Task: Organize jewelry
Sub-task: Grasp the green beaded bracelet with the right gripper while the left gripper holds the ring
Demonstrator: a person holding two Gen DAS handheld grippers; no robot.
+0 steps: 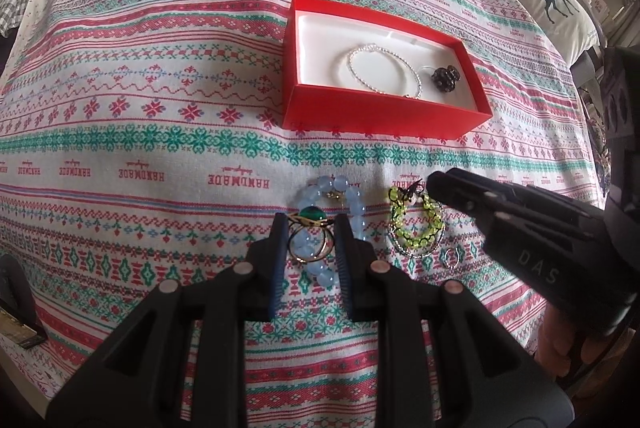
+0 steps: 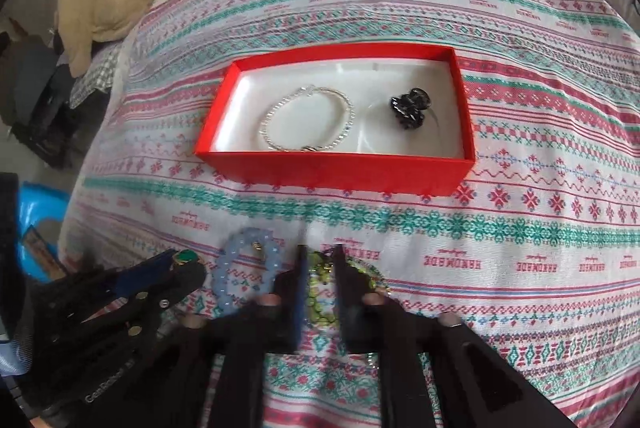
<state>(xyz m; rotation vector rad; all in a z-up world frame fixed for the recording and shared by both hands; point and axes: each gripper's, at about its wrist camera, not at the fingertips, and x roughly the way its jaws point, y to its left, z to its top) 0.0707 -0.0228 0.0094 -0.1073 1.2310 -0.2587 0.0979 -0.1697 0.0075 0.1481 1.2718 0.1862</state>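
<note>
The left gripper [image 1: 311,234] pinches a green-stone ring [image 1: 310,234]. The right gripper [image 2: 320,292], narrowly parted, straddles the yellow-green bracelet [image 2: 320,302], grip unclear.

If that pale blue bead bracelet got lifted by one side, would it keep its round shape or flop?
The pale blue bead bracelet would probably sag into a drooping loop, since it looks like separate round beads on a string. The smooth, glossy beads might slip between the fingers of the left hand-held gripper. Pushed, it would likely slide on the patterned bedspread rather than roll away.
</note>
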